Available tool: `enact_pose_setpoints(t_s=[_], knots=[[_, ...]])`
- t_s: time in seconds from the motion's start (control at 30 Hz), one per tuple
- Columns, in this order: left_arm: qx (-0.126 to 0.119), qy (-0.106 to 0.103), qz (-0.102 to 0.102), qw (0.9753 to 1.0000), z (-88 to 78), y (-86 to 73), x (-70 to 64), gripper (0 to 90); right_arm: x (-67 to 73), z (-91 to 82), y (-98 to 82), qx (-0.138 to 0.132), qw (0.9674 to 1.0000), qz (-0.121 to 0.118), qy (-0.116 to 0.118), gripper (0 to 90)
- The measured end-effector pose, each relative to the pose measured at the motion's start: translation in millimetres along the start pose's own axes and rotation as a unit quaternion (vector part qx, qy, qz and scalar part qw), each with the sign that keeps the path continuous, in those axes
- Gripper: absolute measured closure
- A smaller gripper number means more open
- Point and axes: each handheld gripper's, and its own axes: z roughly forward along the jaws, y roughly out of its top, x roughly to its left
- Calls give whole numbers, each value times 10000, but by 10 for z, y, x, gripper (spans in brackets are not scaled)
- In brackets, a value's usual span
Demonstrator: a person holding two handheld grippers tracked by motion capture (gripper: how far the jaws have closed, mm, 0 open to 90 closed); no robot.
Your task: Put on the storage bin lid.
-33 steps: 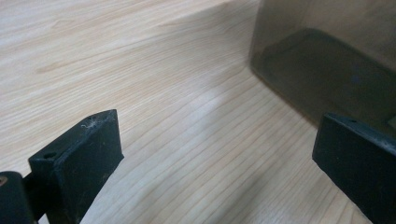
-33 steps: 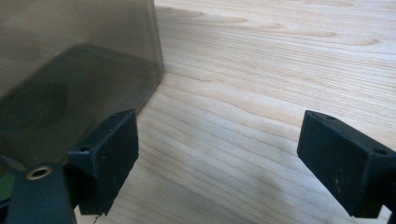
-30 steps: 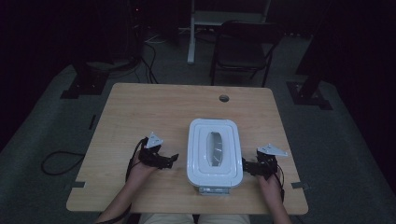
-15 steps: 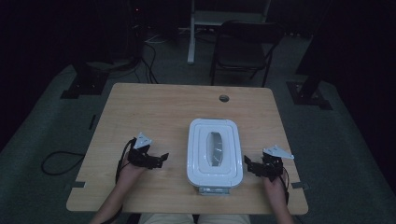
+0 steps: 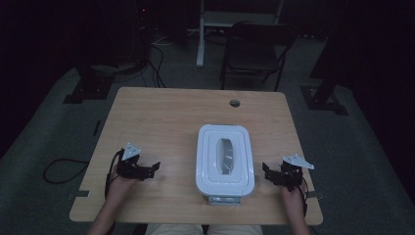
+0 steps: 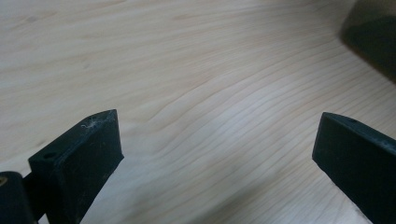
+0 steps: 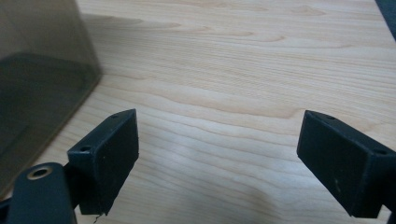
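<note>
A white box with a closed lid [image 5: 224, 159] stands on the wooden table [image 5: 171, 122], near the front edge and a little right of the middle. My left gripper [image 5: 152, 169] rests low over the table to the box's left, a clear gap away, pointing at it. Its jaws stand wide open over bare wood [image 6: 217, 128], and the box's dark corner [image 6: 373, 37] shows far off. My right gripper [image 5: 266, 174] sits just right of the box, pointing at its side. It is open too [image 7: 219, 127], with the box's wall [image 7: 42, 70] close on the left.
A round cable hole [image 5: 235, 103] lies in the table's far part. Behind the table stands a dark chair [image 5: 259, 44]. A cable [image 5: 63, 169] loops on the floor at the left. The front table edge is near both hands.
My left gripper has drawn back to the left, away from the box. The right gripper has shifted slightly right. The box has not moved.
</note>
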Motion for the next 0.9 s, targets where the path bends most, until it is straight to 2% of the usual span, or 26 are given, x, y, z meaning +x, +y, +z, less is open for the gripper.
enact_pose_setpoints(t_s=[0.13,0.27,0.4,0.5,0.6,0.63,0.67,0.7,0.73,0.83,0.9], knots=[[54,137,-129,9998,-67,-69,87,22,-59,-4,-33,34,9998,86,-158,128],[39,240,-374,9990,-136,-140,195,22,-112,-12,-58,97,9996,169,-227,127],[117,539,-596,9967,-213,-199,284,22,-157,-12,-84,121,9991,209,-344,127],[34,753,-640,9951,-284,-249,316,22,-188,8,-113,246,9984,250,-441,128],[23,937,-777,9926,-348,-302,366,22,-195,30,-133,401,9975,277,-522,128],[43,1044,-876,9907,-368,-328,391,22,-195,34,-136,426,9973,277,-539,128],[43,1044,-876,9907,-368,-328,391,22,-195,34,-136,426,9973,277,-539,128],[50,1182,-997,9880,-391,-363,423,22,-194,42,-141,454,9970,258,-578,128],[117,1245,-1045,9866,-393,-375,437,22,-196,52,-147,559,9959,266,-659,128],[271,1413,-1129,9831,-386,-403,461,22,-217,49,-150,572,9951,445,-680,128],[257,1491,-1159,9817,-383,-419,457,22,-209,61,-150,662,9946,432,-675,128]])
